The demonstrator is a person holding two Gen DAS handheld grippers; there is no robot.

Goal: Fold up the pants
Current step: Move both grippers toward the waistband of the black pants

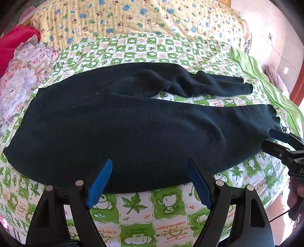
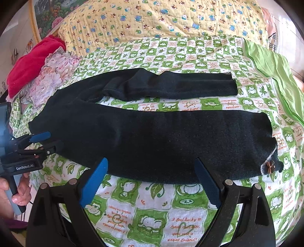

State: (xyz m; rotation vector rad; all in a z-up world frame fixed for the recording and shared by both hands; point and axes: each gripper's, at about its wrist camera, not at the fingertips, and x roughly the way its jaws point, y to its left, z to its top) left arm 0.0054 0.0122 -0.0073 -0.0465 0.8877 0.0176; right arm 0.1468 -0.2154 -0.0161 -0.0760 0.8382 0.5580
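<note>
Dark navy pants lie flat across the bed, waist to the left and both legs running right. The far leg is rumpled near the crotch. On the near leg, the cuff carries a small brown flower trim. My left gripper is open, its blue fingertips over the near edge of the pants close to the waist end. My right gripper is also open, at the near edge of the near leg. Each view shows the other gripper from the side: the right gripper by the cuff, the left gripper by the waist.
The pants rest on a green-and-white cartoon blanket. A yellow bear-print quilt is piled behind. Red cloth and floral fabric sit at the far left, and a plain green sheet lies at the right. A hand grips the left handle.
</note>
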